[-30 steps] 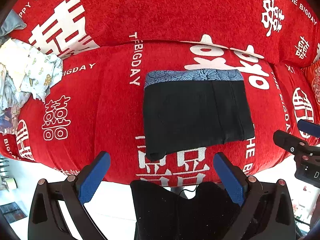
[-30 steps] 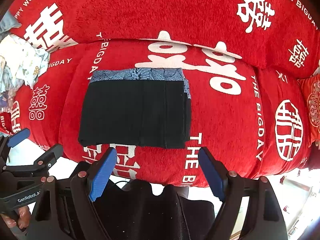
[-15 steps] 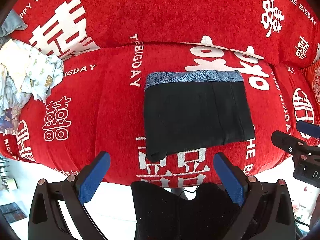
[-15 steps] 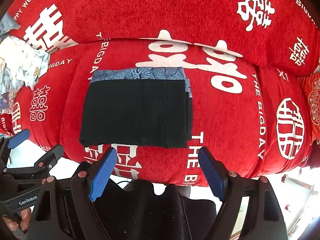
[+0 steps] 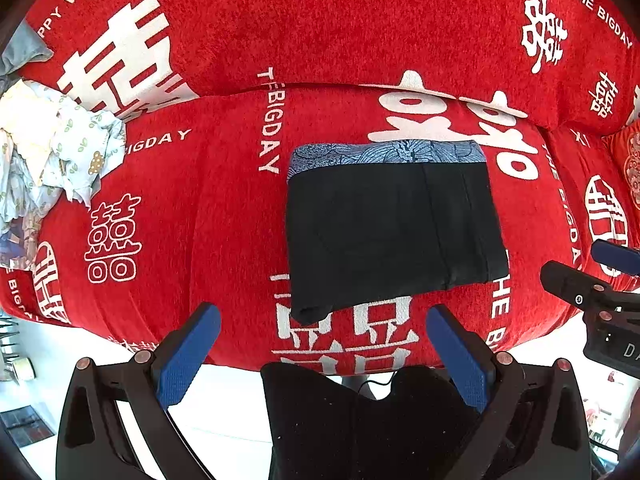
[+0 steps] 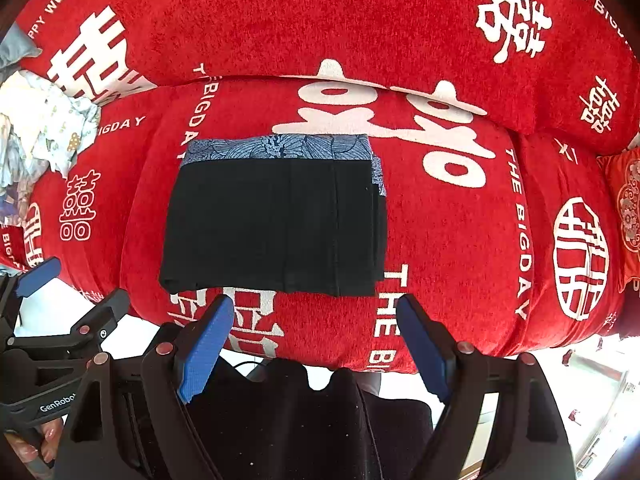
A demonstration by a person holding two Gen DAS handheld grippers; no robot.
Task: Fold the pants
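Lying flat on the sofa seat (image 5: 224, 208), the pants (image 5: 392, 224) (image 6: 276, 224) sat folded into a compact black rectangle, well ahead of both claws and touched by neither. Compared with a second earlier, nothing had shifted noticeably: the bundle kept the same outline and place, and both claws stayed at the seat's front edge. A blue patterned waistband ran along the far edge of the pants, with layered edges showing on the side toward the right claw and a slightly rumpled near corner on the left. The left claw (image 5: 320, 350) stood wide apart, holding nothing, the pants just beyond and slightly right of its gap. The right claw (image 6: 316, 344) was likewise spread wide and empty, the pants ahead and a little left of it. Far to the left of both claws, a crumpled pale printed cloth (image 5: 48, 152) lay on the seat. A red back cushion (image 6: 320, 12) with white lettering rose behind the pants.
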